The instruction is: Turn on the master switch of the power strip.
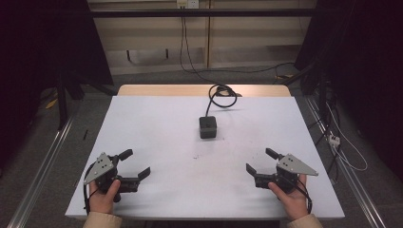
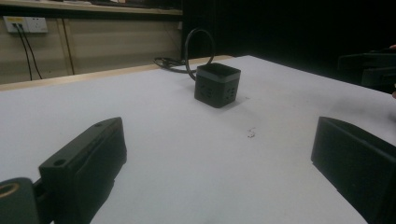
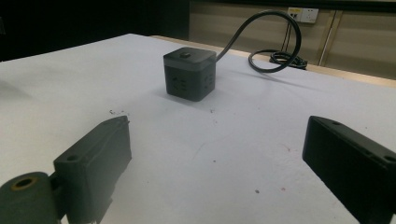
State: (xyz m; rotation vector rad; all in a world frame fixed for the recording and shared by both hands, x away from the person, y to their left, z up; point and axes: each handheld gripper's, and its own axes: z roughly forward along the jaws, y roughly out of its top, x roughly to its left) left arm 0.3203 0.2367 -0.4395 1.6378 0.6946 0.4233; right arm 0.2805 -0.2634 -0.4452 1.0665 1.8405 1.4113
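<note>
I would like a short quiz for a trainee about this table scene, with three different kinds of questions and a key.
1. True or false: the left gripper holds the cube.
2. What runs from the cube to the table's far edge? A) cable B) rope C) chain
3. How do the right gripper's jaws stand?

Key:
1. False; it is empty, apart from the cube.
2. A, a looped black cable.
3. Open, nothing between them.
</note>
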